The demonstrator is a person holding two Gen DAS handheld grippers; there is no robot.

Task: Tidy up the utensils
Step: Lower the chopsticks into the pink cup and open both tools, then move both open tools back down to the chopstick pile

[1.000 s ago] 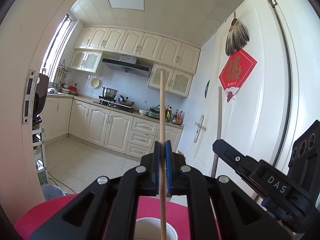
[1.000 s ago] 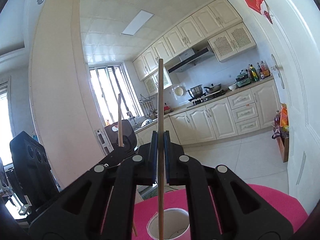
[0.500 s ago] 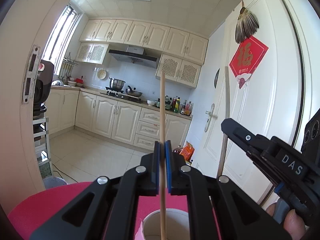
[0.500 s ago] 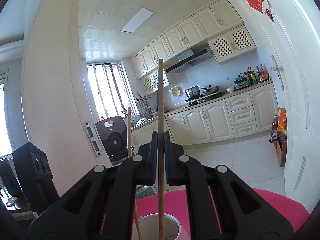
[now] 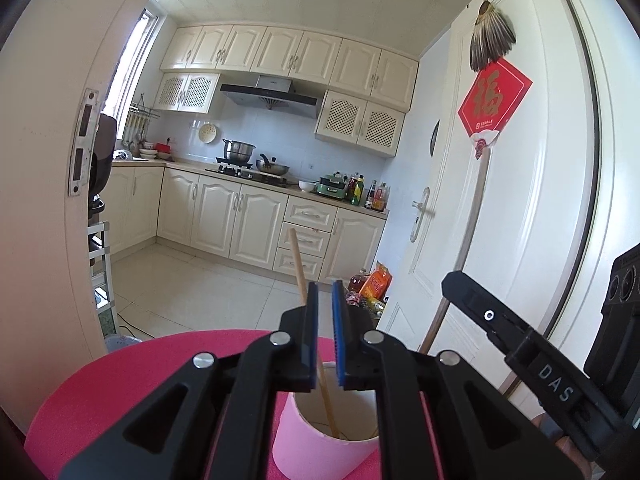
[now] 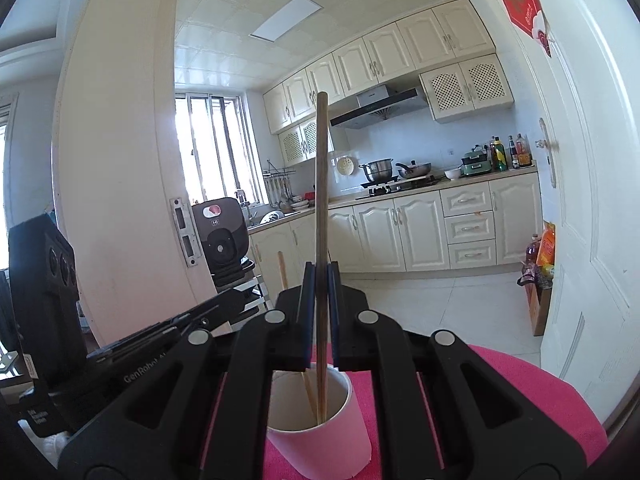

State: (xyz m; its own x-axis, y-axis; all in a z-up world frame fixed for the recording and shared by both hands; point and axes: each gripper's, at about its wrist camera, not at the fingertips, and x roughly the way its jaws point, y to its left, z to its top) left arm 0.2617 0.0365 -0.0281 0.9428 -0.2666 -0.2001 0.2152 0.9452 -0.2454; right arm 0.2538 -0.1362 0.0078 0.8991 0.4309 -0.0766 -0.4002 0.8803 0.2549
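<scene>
A pink paper cup (image 5: 320,446) stands on a round pink table (image 5: 100,392). My left gripper (image 5: 323,336) is open just above the cup. A wooden chopstick (image 5: 298,264) leans free in the cup, tilted left past my left finger. My right gripper (image 6: 320,316) is shut on a second chopstick (image 6: 321,184), held upright with its lower end inside the cup (image 6: 332,440). The first chopstick (image 6: 282,270) shows behind the right gripper's left finger. The right gripper also shows at the right of the left wrist view (image 5: 520,344), holding its chopstick (image 5: 476,216).
The table (image 6: 540,400) stands in a doorway to a kitchen. A white door (image 5: 520,200) is at the right and a door frame (image 5: 48,200) at the left. Cabinets (image 5: 240,216) and a tiled floor lie beyond.
My left gripper has opened and let go of its chopstick, which dropped into the cup and leans left. Both grippers have come down toward the cup; the right chopstick's end is now inside it.
</scene>
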